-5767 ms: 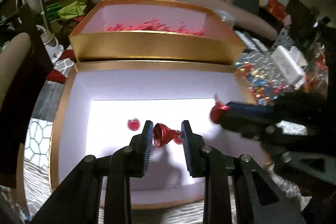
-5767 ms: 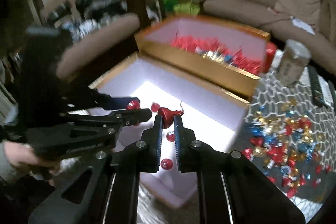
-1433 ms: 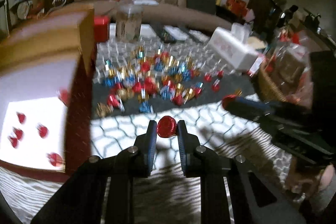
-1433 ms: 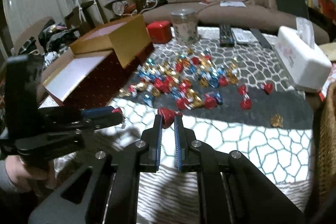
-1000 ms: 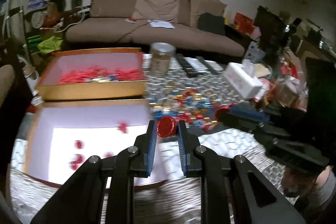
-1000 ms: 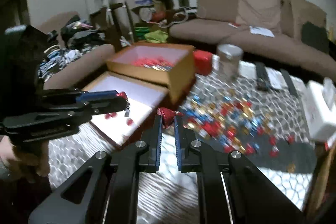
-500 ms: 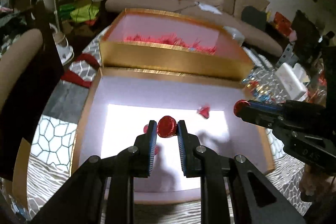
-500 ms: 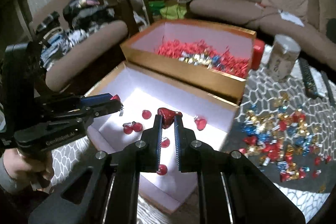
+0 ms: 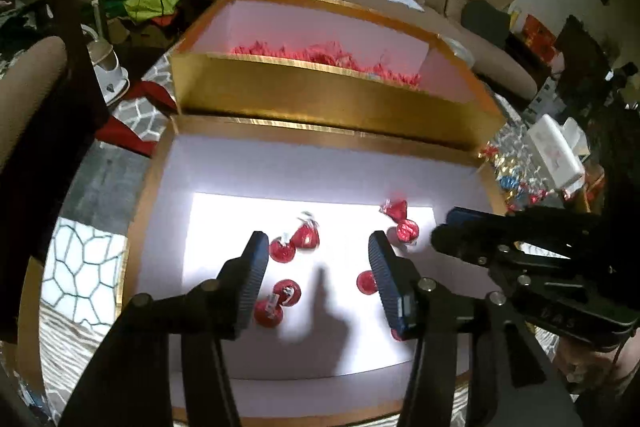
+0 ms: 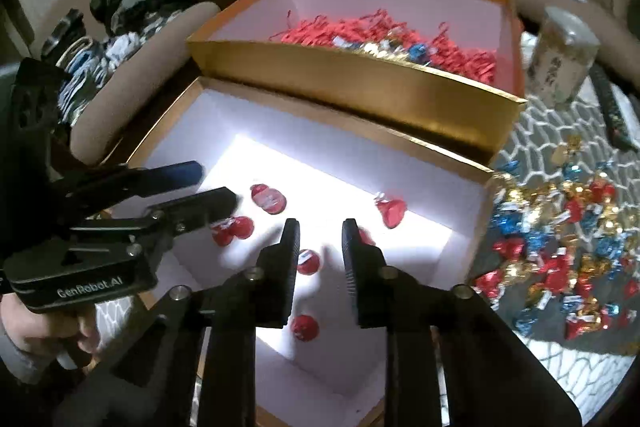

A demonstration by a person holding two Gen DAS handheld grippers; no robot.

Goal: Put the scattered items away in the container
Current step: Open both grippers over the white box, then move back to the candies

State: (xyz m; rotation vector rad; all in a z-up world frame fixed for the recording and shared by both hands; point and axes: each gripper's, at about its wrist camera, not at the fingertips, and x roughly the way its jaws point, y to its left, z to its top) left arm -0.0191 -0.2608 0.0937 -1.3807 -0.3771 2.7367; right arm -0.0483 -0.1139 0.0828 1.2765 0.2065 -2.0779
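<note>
Both grippers hover over a gold-rimmed box with a white floor (image 9: pixel 168 211) (image 10: pixel 168 163). Several red foil candies (image 9: pixel 306 237) (image 10: pixel 392 213) lie on that floor. My left gripper (image 9: pixel 314 257) is open and empty above them; it also shows at the left of the right wrist view (image 10: pixel 212 187). My right gripper (image 10: pixel 318 239) is open and empty over the box; it shows at the right of the left wrist view (image 9: pixel 444 231). A pile of red, blue and gold foil candies (image 10: pixel 560 227) lies scattered on the table right of the box.
A second gold box (image 9: pixel 320 95) (image 10: pixel 360 83) with red paper shred and a few candies stands just behind the first. A glass jar (image 10: pixel 562 59), a remote and a white tissue box (image 9: pixel 556 155) sit further right. Sofa and clutter lie behind.
Both grippers carried red candies from the table over the box, then opened. The candies they held have dropped to the box floor.
</note>
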